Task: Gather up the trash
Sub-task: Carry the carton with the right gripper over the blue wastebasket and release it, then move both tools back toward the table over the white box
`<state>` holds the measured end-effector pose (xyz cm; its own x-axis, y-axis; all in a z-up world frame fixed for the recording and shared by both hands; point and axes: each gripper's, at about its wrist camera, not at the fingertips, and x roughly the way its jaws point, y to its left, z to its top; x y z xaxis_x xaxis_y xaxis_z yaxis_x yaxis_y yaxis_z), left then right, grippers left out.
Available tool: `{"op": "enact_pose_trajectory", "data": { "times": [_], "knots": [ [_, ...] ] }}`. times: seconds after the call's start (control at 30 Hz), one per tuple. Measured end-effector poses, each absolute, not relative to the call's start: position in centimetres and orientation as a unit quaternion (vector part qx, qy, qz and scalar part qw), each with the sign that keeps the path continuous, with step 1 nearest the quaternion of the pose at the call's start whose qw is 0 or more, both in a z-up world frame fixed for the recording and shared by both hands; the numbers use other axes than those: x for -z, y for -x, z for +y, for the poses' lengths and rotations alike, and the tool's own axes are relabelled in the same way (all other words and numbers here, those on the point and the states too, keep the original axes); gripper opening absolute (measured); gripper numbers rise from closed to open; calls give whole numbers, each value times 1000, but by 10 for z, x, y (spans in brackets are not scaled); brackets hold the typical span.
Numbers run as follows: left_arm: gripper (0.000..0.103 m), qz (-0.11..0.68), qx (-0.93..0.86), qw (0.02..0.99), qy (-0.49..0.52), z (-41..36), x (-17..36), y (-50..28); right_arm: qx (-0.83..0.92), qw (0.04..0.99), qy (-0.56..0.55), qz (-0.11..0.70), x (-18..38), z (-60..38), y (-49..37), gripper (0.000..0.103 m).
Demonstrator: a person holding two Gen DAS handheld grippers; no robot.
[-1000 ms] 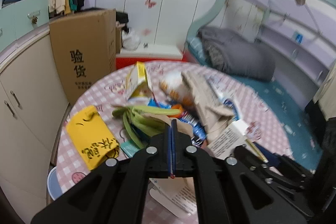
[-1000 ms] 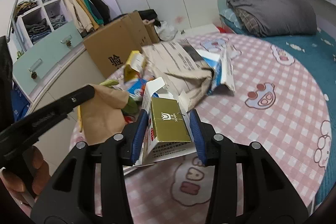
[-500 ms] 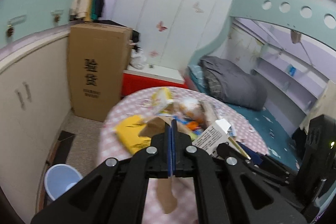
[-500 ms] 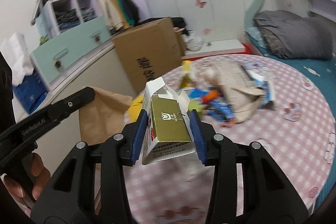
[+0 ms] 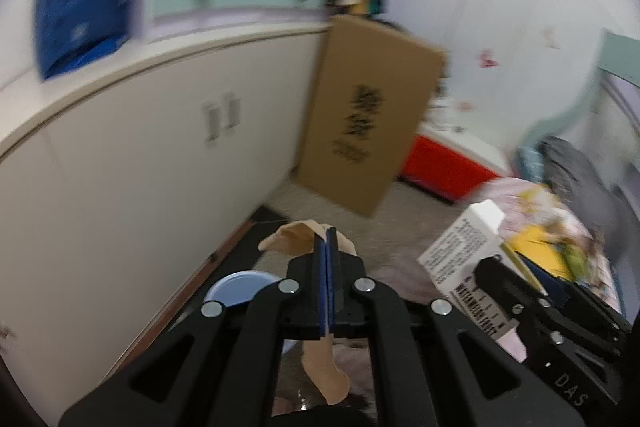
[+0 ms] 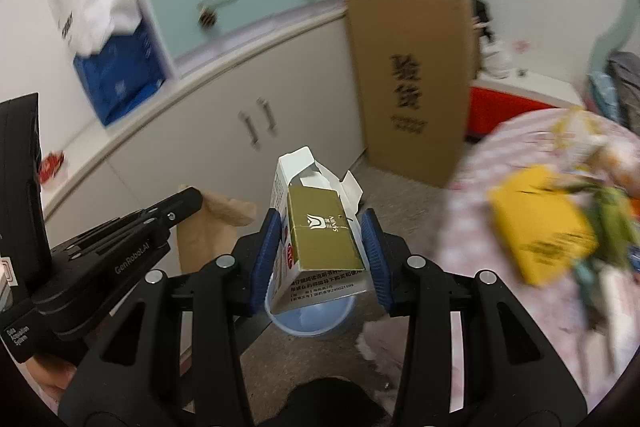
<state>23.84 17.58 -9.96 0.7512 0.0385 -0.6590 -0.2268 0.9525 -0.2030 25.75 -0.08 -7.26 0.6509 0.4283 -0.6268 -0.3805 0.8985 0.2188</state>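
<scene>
My left gripper is shut on a thin brown paper bag, which sticks out past the pads and hangs below them. The same brown paper bag shows at the left of the right wrist view. My right gripper is shut on an opened gold and white carton, seen from the side as a white carton in the left wrist view. A light blue bin stands on the floor just under the carton; the same blue bin lies left of the left fingers.
A cream cabinet runs along the left. A tall cardboard box leans by it, beside a red chest. The pink checked round table with a yellow bag and other litter lies at the right. A hand holds the left tool.
Both grippers have swung left, away from the table and toward the cabinet, still holding the bag and the carton. The blue bin has come in under them.
</scene>
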Motion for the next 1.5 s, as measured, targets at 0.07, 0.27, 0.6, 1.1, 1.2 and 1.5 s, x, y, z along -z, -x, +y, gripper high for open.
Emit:
{"op": "enact_pose_trajectory", "data": {
  "times": [0.07, 0.27, 0.6, 1.1, 1.2, 1.5],
  "knots": [
    [1, 357, -100, 917, 147, 202, 113, -246, -237, 902, -26, 361, 84, 24, -269, 41],
    [1, 383, -159, 897, 154, 252, 145, -263, -261, 887, -30, 380, 127, 77, -310, 54],
    [1, 424, -168, 876, 156, 268, 186, -284, -233, 877, -24, 419, 164, 86, -325, 69],
    [1, 442, -156, 870, 150, 256, 203, -318, -186, 900, -20, 395, 164, 65, -325, 76],
    [1, 442, -156, 870, 150, 253, 204, -324, -178, 903, -27, 390, 165, 60, -327, 76],
    [72, 449, -170, 862, 164, 255, 207, -329, -170, 904, -38, 391, 167, 51, -328, 77]
  ]
}}
